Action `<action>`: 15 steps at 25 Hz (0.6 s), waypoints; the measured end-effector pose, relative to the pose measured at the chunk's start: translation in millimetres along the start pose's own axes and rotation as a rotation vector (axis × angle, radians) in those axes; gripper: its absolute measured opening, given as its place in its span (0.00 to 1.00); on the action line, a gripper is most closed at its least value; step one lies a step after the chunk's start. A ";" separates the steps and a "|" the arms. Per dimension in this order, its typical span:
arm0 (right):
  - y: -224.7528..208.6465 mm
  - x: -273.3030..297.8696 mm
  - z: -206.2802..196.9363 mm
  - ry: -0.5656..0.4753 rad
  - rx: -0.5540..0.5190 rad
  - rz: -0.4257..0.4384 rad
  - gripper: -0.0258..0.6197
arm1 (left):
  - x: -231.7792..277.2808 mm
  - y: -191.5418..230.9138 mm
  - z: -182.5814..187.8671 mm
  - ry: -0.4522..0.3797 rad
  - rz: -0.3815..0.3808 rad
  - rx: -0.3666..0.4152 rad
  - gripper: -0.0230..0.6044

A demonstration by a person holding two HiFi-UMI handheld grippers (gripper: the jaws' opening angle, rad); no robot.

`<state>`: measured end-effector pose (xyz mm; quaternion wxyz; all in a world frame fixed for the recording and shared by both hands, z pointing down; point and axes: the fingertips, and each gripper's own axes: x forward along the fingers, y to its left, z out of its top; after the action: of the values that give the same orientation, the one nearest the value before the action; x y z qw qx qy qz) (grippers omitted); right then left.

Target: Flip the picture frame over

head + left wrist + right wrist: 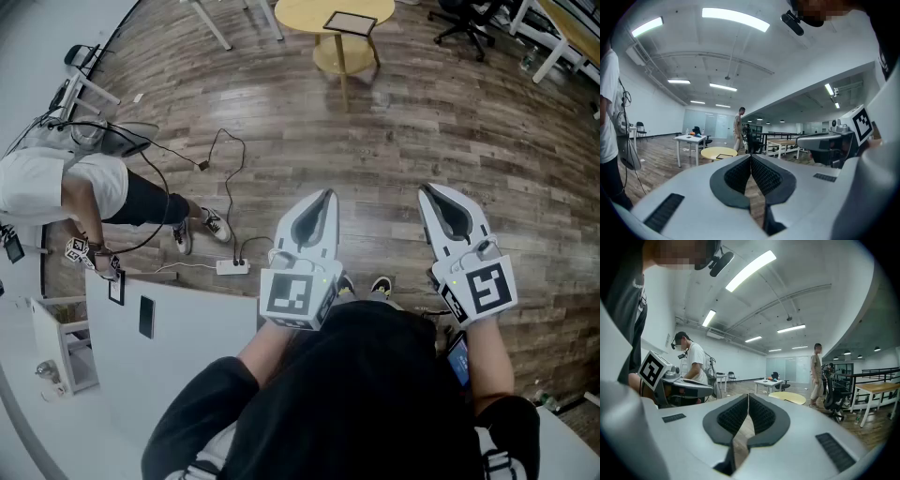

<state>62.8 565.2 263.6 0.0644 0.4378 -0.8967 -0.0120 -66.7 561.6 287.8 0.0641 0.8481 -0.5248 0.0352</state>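
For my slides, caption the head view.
Shut, empty left gripper and right gripper above wood floor; picture frame on yellow table ahead.

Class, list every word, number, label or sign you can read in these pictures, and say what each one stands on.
No words or numbers can be read.
Marker cubes: black-and-white square codes only, no letters.
Pale print on the dark shirt: too blurred to read.
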 end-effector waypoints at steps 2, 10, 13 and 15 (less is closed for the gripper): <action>0.2 1.2 -1.2 0.003 -0.004 -0.001 0.07 | -0.1 1.6 -2.4 0.008 0.003 -0.004 0.07; 10.6 9.8 0.7 0.013 0.005 -0.001 0.07 | -3.5 10.6 2.6 -0.006 -0.018 0.004 0.07; 20.6 13.0 3.6 0.000 0.016 0.001 0.07 | -11.5 18.1 2.5 -0.012 -0.015 -0.015 0.07; 29.1 15.7 5.6 -0.007 0.017 0.015 0.07 | -15.9 23.6 2.4 -0.015 -0.012 -0.035 0.07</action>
<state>29.7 570.6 261.9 0.0578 0.4314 -0.9003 -0.0055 -94.9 565.0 285.1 0.0752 0.8501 -0.5208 0.0194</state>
